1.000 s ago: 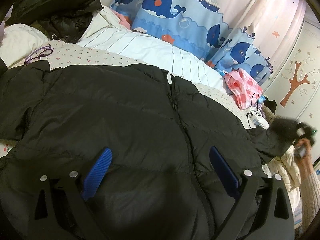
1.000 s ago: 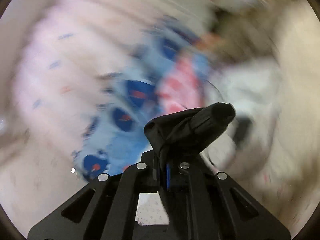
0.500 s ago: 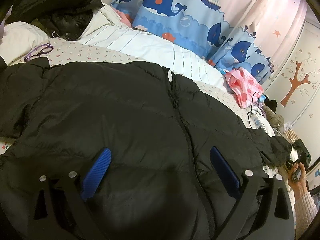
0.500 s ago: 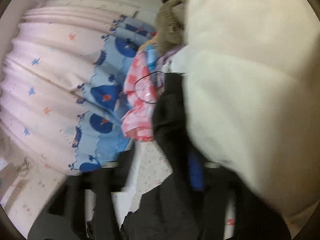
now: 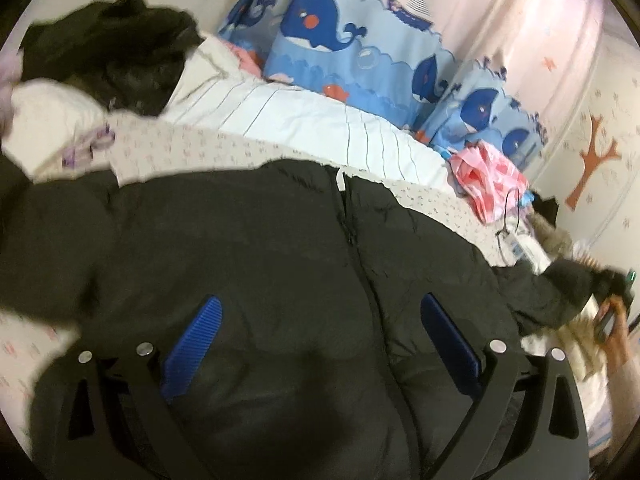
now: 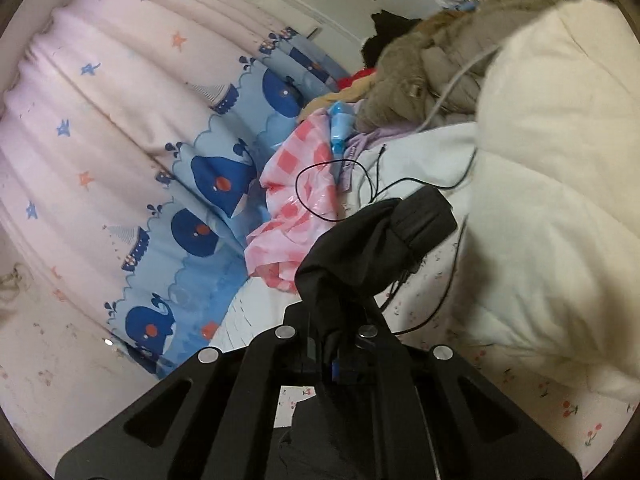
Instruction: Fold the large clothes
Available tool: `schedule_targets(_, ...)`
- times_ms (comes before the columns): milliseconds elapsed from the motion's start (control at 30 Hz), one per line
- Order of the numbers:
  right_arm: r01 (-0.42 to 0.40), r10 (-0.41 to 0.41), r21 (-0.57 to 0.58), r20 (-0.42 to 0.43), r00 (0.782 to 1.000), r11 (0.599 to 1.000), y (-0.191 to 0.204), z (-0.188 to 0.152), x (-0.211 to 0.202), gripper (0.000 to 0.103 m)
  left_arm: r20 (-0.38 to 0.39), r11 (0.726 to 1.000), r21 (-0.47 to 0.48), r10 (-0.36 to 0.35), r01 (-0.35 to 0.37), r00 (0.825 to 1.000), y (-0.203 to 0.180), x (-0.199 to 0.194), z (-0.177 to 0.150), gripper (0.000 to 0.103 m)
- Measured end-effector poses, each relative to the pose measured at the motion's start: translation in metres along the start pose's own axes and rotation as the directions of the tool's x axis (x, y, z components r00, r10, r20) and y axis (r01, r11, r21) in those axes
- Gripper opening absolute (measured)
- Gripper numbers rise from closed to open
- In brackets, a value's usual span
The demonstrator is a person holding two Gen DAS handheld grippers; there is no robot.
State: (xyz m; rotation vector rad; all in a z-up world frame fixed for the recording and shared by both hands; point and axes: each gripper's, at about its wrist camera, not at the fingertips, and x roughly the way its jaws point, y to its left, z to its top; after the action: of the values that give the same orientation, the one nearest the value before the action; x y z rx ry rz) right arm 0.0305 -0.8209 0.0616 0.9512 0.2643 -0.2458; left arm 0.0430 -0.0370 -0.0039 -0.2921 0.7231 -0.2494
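A large black puffer jacket [image 5: 260, 248] lies spread front-up on the bed, zip running down its middle. My left gripper [image 5: 320, 300] hovers open just above its lower body, blue pads [image 5: 200, 332] wide apart with nothing between them. The jacket's right sleeve [image 5: 560, 284] stretches out to the far right, where a hand [image 5: 614, 320] holds the other tool. In the right wrist view my right gripper [image 6: 336, 344] has its jaws closing tight on the sleeve cuff [image 6: 380, 240], which is pinched between them and bulges out in front of the fingers.
Whale-print curtain [image 5: 360, 52] and pink drapes back the bed. A pink checked bag [image 6: 296, 208], black cables [image 6: 400, 184] and a cream duvet [image 6: 560, 180] crowd the sleeve end. Dark clothes [image 5: 120, 52] are piled at far left beside a striped white quilt [image 5: 300, 120].
Right gripper, seen with jaws apart beside the sleeve half a second ago, is now shut on the cuff. The sleeve end has lifted at the right. The left view has risen slightly.
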Motion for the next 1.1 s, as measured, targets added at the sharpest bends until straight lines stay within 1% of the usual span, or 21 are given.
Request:
schedule_targets(67, -0.021, 0.021, 0.005, 0.005, 1.0, 1.0, 0.021, -0.007, 0.001, 0.004, 0.027, 1.0, 0.004, 0.02, -0.02, 0.999, 0.007, -0.004, 0.003, 0.095)
schedule_targets(100, -0.035, 0.035, -0.003, 0.01, 0.999, 0.999, 0.031, -0.01, -0.001, 0.004, 0.048, 0.999, -0.023, 0.027, -0.026, 0.999, 0.016, -0.007, 0.003, 0.095)
schedule_targets(167, -0.075, 0.076, -0.061, 0.019, 0.997, 0.995, 0.066, -0.023, -0.002, 0.004, 0.083, 0.995, -0.094, 0.041, -0.033, 0.996, 0.035, -0.009, 0.001, 0.095)
schedule_targets(200, -0.112, 0.114, -0.106, 0.014, 0.993, 0.988, 0.093, -0.034, 0.0, 0.004, 0.08, 0.992, -0.118, 0.057, -0.048, 0.995, 0.043, -0.008, 0.002, 0.095)
schedule_targets(267, -0.162, 0.164, -0.174, -0.006, 0.986, 0.971, 0.134, -0.051, 0.005, 0.003, 0.075, 0.986, -0.153, 0.08, -0.067, 0.994, 0.054, -0.01, 0.008, 0.095)
schedule_targets(333, -0.22, 0.217, -0.235, -0.038, 0.975, 0.947, 0.179, -0.073, 0.013, 0.004, 0.099, 0.98, -0.182, 0.097, -0.077, 0.99, 0.062, -0.019, 0.015, 0.095)
schedule_targets(367, -0.26, 0.252, -0.266, -0.065, 0.966, 0.928, 0.204, -0.089, 0.016, 0.004, 0.114, 0.98, -0.186, 0.099, -0.077, 0.989, 0.064, -0.025, 0.018, 0.095)
schedule_targets(467, -0.352, 0.322, -0.327, -0.143, 0.936, 0.877, 0.263, -0.129, 0.026, 0.003, 0.14, 0.981, -0.178, 0.108, -0.082, 0.984, 0.067, -0.037, 0.026, 0.095)
schedule_targets(500, -0.373, 0.336, -0.343, -0.164, 0.927, 0.862, 0.278, -0.141, 0.028, 0.003, 0.147, 0.98, -0.181, 0.108, -0.08, 0.983, 0.069, -0.04, 0.028, 0.095)
schedule_targets(567, -0.428, 0.365, -0.387, -0.227, 0.903, 0.817, 0.314, -0.18, 0.032, 0.003, 0.155, 0.978, -0.195, 0.105, -0.074, 0.982, 0.075, -0.045, 0.031, 0.095)
schedule_targets(633, -0.464, 0.375, -0.425, -0.28, 0.884, 0.777, 0.34, -0.217, 0.034, 0.003, 0.156, 0.974, -0.215, 0.108, -0.073, 0.982, 0.081, -0.047, 0.034, 0.095)
schedule_targets(667, -0.481, 0.376, -0.443, -0.306, 0.875, 0.757, 0.351, -0.237, 0.036, 0.003, 0.157, 0.971, -0.227, 0.11, -0.073, 0.981, 0.084, -0.049, 0.035, 0.095)
schedule_targets(767, -0.535, 0.354, -0.492, -0.417, 0.837, 0.686, 0.378, -0.32, 0.045, 0.003, 0.157, 0.964, -0.256, 0.115, -0.072, 0.981, 0.094, -0.053, 0.038, 0.095)
schedule_targets(833, -0.56, 0.318, -0.502, -0.489, 0.812, 0.659, 0.383, -0.369, 0.054, 0.003, 0.159, 0.959, -0.273, 0.117, -0.07, 0.98, 0.101, -0.056, 0.04, 0.095)
schedule_targets(867, -0.569, 0.285, -0.51, -0.531, 0.798, 0.645, 0.384, -0.399, 0.062, 0.003, 0.16, 0.957, -0.281, 0.118, -0.069, 0.98, 0.104, -0.057, 0.041, 0.095)
schedule_targets(900, -0.575, 0.263, -0.513, -0.556, 0.788, 0.638, 0.383, -0.418, 0.067, 0.004, 0.16, 0.954, -0.293, 0.121, -0.07, 0.98, 0.108, -0.058, 0.042, 0.095)
schedule_targets(967, -0.595, 0.185, -0.516, -0.639, 0.746, 0.616, 0.376, -0.473, 0.083, 0.004, 0.157, 0.947, -0.312, 0.125, -0.071, 0.98, 0.115, -0.059, 0.043, 0.095)
schedule_targets(1000, -0.599, 0.156, -0.524, -0.66, 0.735, 0.605, 0.372, -0.491, 0.088, 0.004, 0.155, 0.943, -0.324, 0.127, -0.071, 0.98, 0.118, -0.06, 0.043, 0.095)
schedule_targets(1033, -0.611, 0.116, -0.529, -0.693, 0.711, 0.589, 0.368, -0.515, 0.094, 0.004, 0.152, 0.938, -0.338, 0.13, -0.072, 0.98, 0.122, -0.06, 0.043, 0.095)
schedule_targets(1067, -0.626, 0.076, -0.518, -0.733, 0.676, 0.583, 0.363, -0.537, 0.1, 0.004, 0.147, 0.933, -0.354, 0.13, -0.07, 0.981, 0.126, -0.059, 0.043, 0.095)
schedule_targets(1100, -0.634, 0.051, -0.506, -0.758, 0.651, 0.585, 0.359, -0.55, 0.106, 0.008, 0.144, 0.929, -0.363, 0.129, -0.069, 0.981, 0.128, -0.059, 0.043, 0.095)
